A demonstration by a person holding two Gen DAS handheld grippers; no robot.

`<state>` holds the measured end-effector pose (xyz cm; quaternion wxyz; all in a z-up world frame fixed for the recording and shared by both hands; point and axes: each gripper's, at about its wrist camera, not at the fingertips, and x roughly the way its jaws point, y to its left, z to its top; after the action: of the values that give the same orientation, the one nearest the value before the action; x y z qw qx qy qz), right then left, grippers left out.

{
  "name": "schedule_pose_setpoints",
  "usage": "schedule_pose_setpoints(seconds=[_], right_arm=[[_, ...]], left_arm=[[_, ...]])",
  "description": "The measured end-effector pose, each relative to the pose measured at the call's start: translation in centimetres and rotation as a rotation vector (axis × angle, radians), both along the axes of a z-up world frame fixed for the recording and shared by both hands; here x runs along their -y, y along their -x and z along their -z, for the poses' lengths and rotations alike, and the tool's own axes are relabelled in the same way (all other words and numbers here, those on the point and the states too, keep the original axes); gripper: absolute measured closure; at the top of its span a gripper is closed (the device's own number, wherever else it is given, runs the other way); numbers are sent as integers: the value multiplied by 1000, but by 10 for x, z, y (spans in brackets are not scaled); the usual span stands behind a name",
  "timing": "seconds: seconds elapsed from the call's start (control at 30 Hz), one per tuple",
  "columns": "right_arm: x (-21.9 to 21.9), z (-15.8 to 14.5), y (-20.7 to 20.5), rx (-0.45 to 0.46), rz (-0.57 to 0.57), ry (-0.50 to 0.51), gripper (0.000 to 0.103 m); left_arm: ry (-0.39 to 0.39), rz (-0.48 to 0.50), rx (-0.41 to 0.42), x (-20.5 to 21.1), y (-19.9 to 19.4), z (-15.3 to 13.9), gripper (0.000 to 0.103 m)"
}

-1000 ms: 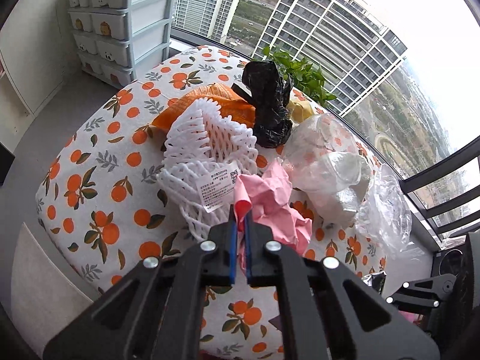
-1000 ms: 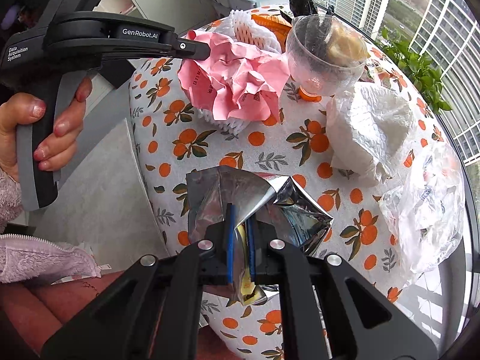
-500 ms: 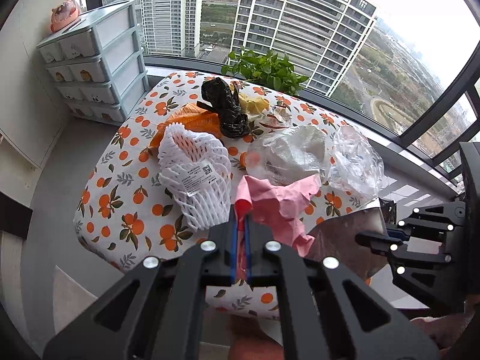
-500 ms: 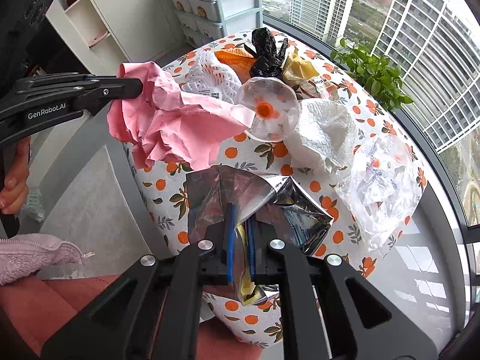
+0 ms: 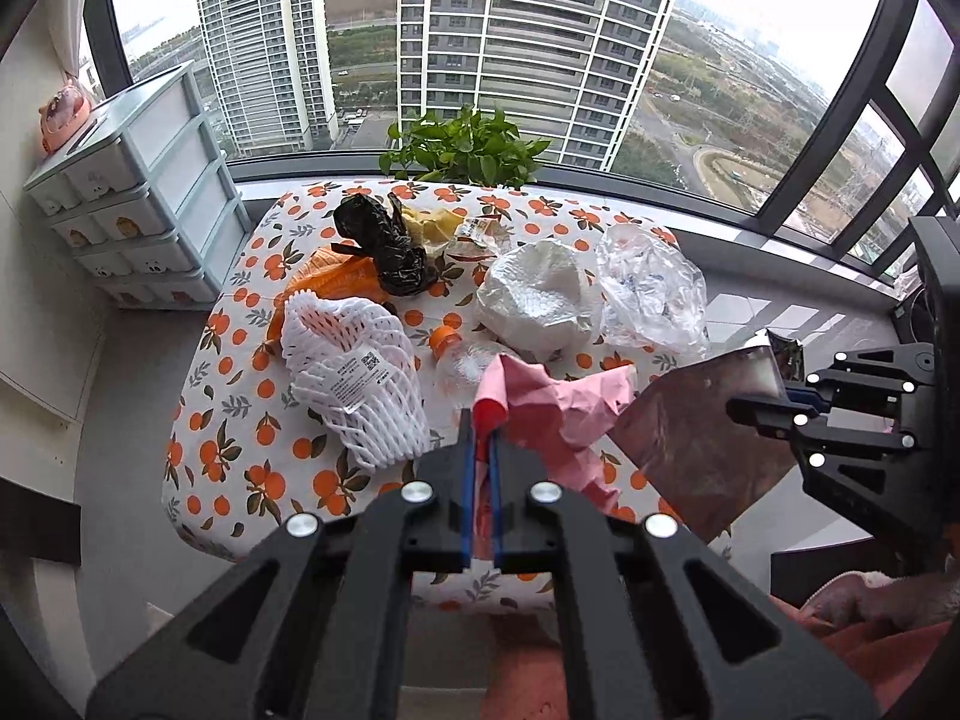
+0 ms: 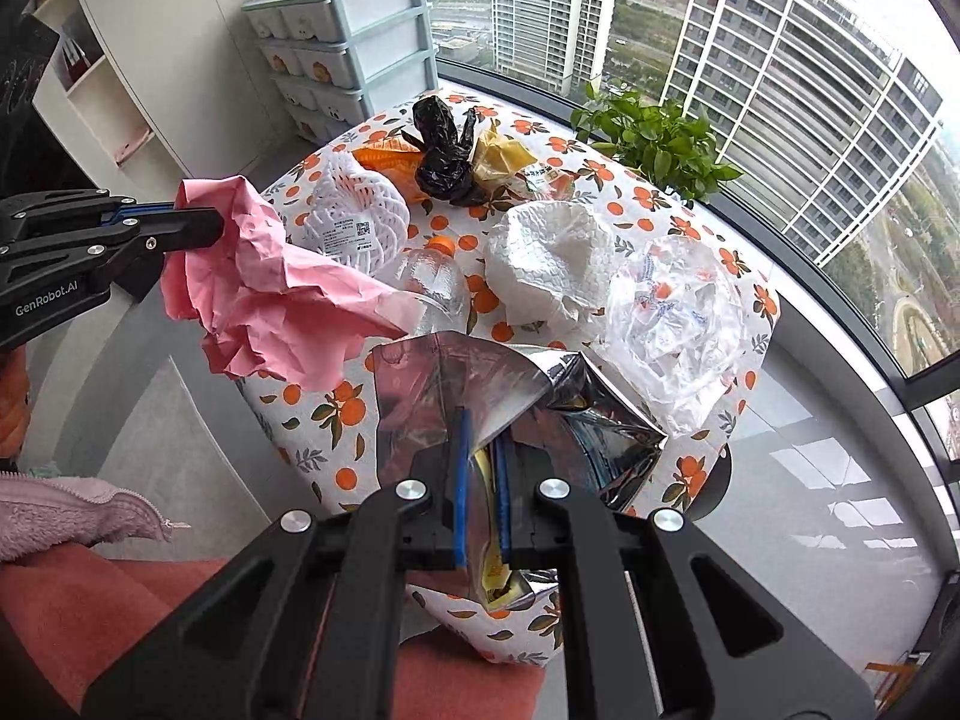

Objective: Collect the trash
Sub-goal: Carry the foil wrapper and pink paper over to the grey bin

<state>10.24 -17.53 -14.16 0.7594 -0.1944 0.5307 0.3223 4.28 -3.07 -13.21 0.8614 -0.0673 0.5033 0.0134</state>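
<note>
Trash held clear of the table (image 5: 204, 396) in both grippers.

Crumpled pink paper (image 5: 561, 405) is pinched in the closed left gripper (image 5: 480, 450) and a silver foil bag (image 6: 480, 384) in the closed right gripper (image 6: 480, 480), both lifted above the table's near edge, presumably for carrying off. Left on the table are counted one white foam net (image 5: 354, 372), one black bag (image 5: 384, 246), one clear bottle (image 6: 429, 282), one white wrapper (image 5: 537, 297) and one clear plastic bag (image 5: 651, 291).

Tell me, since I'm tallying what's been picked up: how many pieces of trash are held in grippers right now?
2. Crumpled pink paper is clamped in the left gripper; a silver foil wrapper is clamped in the right gripper. The other trash lies on the table.
</note>
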Motion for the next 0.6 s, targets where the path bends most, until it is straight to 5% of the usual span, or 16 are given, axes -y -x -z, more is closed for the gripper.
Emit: schedule_pose_setpoints(seconds=[0.6], right_arm=[[104,-18,-24,36,200,21,96]], left_arm=[[-19,125,-3,73,-36,-3,99]])
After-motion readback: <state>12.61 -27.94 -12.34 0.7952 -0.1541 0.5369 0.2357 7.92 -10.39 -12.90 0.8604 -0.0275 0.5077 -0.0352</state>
